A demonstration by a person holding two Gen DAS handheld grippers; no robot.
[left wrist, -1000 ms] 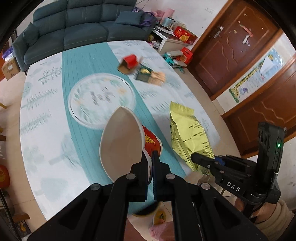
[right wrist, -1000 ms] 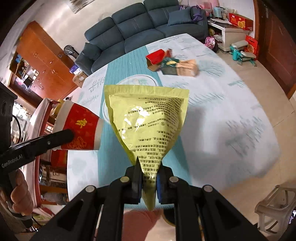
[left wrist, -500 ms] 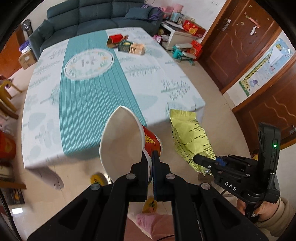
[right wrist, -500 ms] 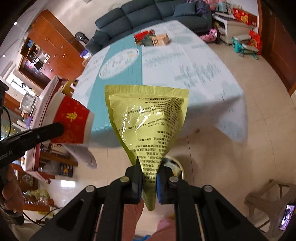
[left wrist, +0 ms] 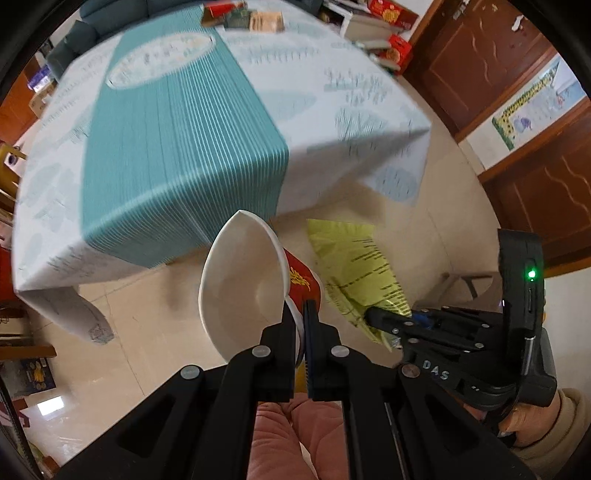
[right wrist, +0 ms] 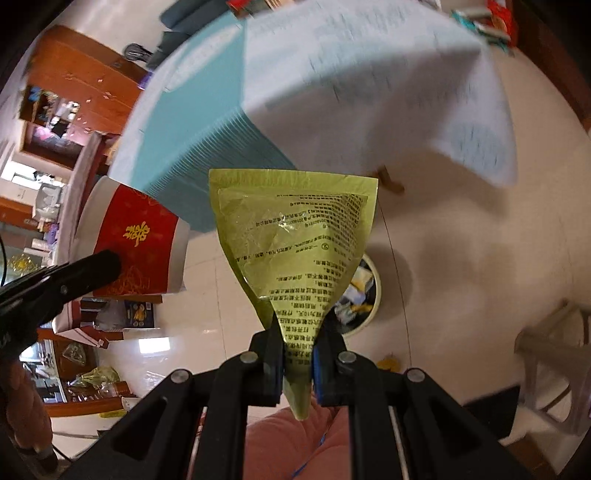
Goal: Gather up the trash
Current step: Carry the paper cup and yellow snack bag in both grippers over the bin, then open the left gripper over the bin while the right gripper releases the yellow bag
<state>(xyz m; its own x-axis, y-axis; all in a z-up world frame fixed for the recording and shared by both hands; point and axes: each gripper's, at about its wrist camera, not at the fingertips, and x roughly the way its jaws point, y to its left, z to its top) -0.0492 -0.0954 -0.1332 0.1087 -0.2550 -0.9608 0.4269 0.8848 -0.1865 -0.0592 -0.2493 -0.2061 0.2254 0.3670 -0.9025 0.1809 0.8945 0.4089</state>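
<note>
Left gripper (left wrist: 303,325): jaws clamped together on the rim of a paper cup (left wrist: 255,280). Cup white inside, red outside with gold characters; its wall is pinched flat between the pads, mouth facing the left wrist camera, carried in the air above the floor.

Right gripper (right wrist: 298,356): jaws nearly closed, pinching the narrow bottom corner of a yellow-green snack bag (right wrist: 293,240). Bag fans upward from the pads, printed with black text, crinkled and apparently empty, also carried clear of the floor.

Relation of the two: in the left wrist view the bag sits just right of the cup, with the right gripper's black body marked "DAS" behind it and a hand in a beige sleeve (left wrist: 532,424) holding it. In the right wrist view the cup appears at the left, with one black finger (right wrist: 88,269) of the left gripper across its red side.

Below the bag: a round bin (right wrist: 364,295) with a pale rim stands on the tiled floor (right wrist: 461,280), mixed wrappers inside, partly hidden by the bag.

Beyond: worktop (left wrist: 166,129) under a white and teal striped cloth, blurred; boxes (left wrist: 243,16) at its far edge. Brown wooden doors (left wrist: 480,66) at right. Pink trouser legs (left wrist: 295,435) beneath both grippers. Grey plastic stool (right wrist: 554,354) at right of the right wrist view.
</note>
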